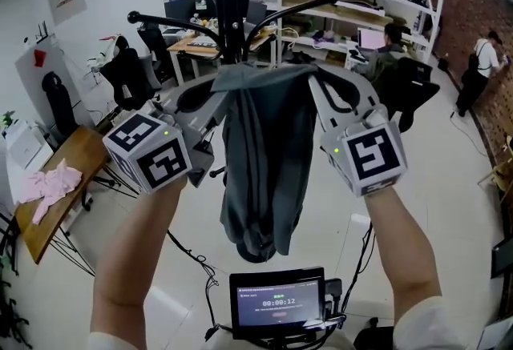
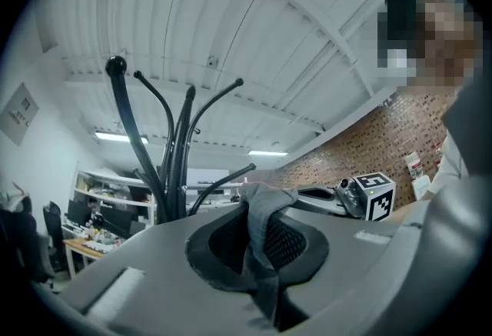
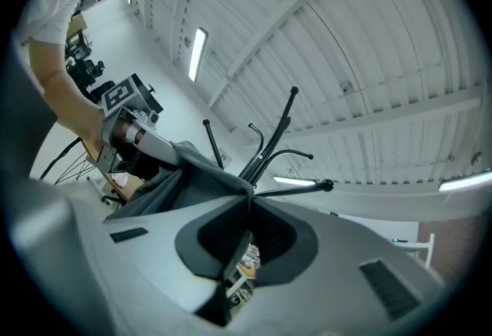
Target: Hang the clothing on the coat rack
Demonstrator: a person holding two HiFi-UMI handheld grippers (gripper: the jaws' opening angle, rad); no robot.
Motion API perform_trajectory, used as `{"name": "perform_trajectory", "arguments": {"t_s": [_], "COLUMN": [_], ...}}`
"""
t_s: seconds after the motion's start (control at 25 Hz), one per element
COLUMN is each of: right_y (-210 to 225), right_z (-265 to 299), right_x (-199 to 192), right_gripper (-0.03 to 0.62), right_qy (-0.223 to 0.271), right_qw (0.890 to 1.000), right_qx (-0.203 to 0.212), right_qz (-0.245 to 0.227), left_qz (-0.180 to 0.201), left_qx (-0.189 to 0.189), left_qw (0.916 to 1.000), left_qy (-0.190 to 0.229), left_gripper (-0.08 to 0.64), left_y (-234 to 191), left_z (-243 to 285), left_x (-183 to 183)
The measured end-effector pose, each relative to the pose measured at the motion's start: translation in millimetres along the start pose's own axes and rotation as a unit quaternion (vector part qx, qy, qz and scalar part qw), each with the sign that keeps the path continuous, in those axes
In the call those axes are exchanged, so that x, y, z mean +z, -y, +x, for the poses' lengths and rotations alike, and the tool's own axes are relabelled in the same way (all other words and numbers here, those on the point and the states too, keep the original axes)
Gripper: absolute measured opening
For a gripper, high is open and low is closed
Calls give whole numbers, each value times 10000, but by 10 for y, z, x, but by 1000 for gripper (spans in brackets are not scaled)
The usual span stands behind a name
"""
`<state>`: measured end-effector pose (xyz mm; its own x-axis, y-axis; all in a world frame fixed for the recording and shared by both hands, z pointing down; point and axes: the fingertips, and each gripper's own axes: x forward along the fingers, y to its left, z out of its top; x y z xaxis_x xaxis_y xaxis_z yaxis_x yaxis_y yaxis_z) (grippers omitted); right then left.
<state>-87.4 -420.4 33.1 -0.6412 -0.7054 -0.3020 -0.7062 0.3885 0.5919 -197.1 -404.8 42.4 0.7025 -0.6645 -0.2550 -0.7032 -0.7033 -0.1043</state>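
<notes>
Stage: partway | grey garment (image 1: 264, 156) held up, coat rack (image 1: 228, 12) at its 12 o'clock, seemingly not yet hooked | left claw (image 1: 212, 96), right claw (image 1: 317, 82): both pinching garment | to do: hook, release

The clothing (image 1: 264, 156) is showing as soft, matt grey cloth, creasing in loose folds. The coat rack (image 1: 230, 12) is gleaming like smooth, glossy black metal. The left gripper (image 2: 260, 246) and right gripper (image 3: 247, 234) are showing matt grey plastic shells and dark, finely textured pads (image 2: 286, 238).
</notes>
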Motion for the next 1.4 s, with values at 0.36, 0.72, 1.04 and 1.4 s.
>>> {"name": "perform_trajectory", "arguments": {"t_s": [0.36,0.72,1.04,1.4], "right_y": [205,497,467,134], "right_z": [548,955,1020,1025], "right_x": [229,82,-408,-1102], "right_gripper": [11,11,11,12], "right_qy": [260,18,-364,-833], "right_qw": [9992,9985,9978,9949], "right_qx": [142,49,-24,404], "right_qz": [-267,-538,-558,-390], "left_qz": [467,799,904,588], "left_qx": [707,1261,1664,1649], "left_qw": [9964,9879,9759,9735], "left_qy": [-87,-411,-1088,-1474], "left_gripper": [14,14,14,14], "left_y": [-523,-832,-1040,-1114], "left_z": [108,424,640,717], "left_x": [447,525,145,-374]}}
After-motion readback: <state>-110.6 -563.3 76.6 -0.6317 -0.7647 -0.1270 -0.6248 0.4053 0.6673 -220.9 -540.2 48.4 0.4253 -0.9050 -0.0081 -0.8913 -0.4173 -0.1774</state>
